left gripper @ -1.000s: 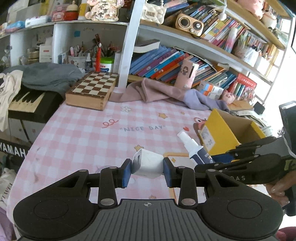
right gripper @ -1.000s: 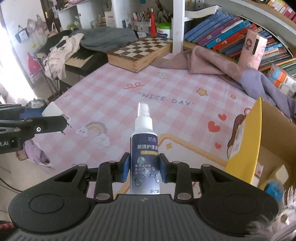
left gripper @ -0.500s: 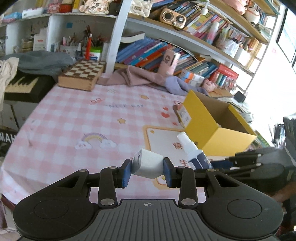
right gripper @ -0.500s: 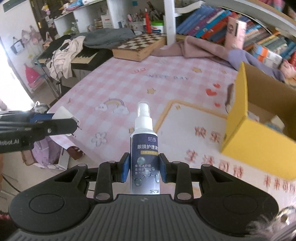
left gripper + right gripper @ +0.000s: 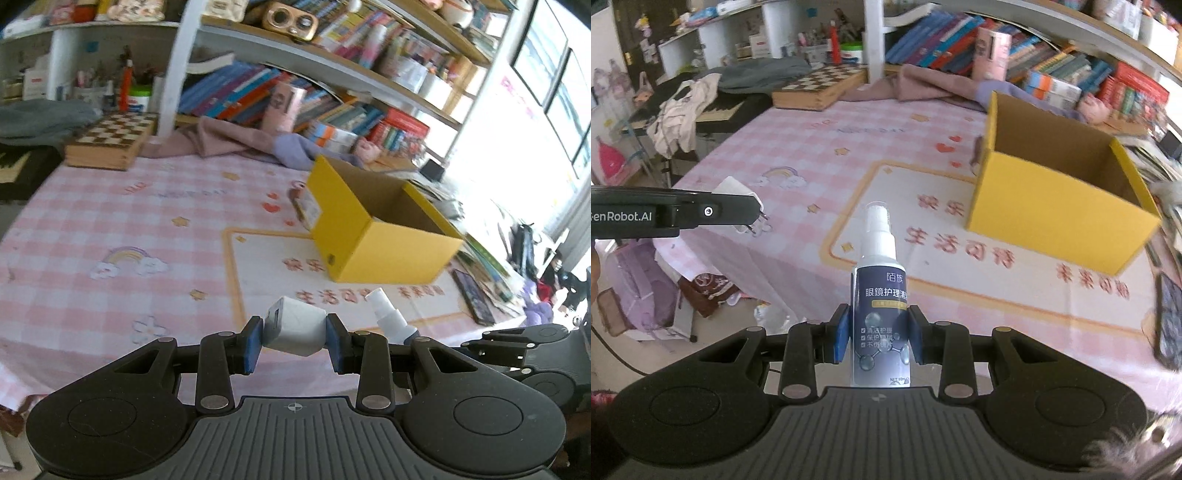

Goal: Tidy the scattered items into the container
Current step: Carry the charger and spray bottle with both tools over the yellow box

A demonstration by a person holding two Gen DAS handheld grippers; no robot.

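Left tool (image 5: 294,339) is clamping a white charger plug (image 5: 293,328); right tool (image 5: 878,338) is gripping a spray bottle (image 5: 881,295) upright. Both are hanging over the bench (image 5: 812,155), near the open yellow box (image 5: 1060,199).

My spray bottle (image 5: 880,295) hides its bottom behind my right gripper (image 5: 879,338). I cannot see the floor inside the yellow box (image 5: 1049,206); its walls block it. The small words on the bottle are too tiny to read.
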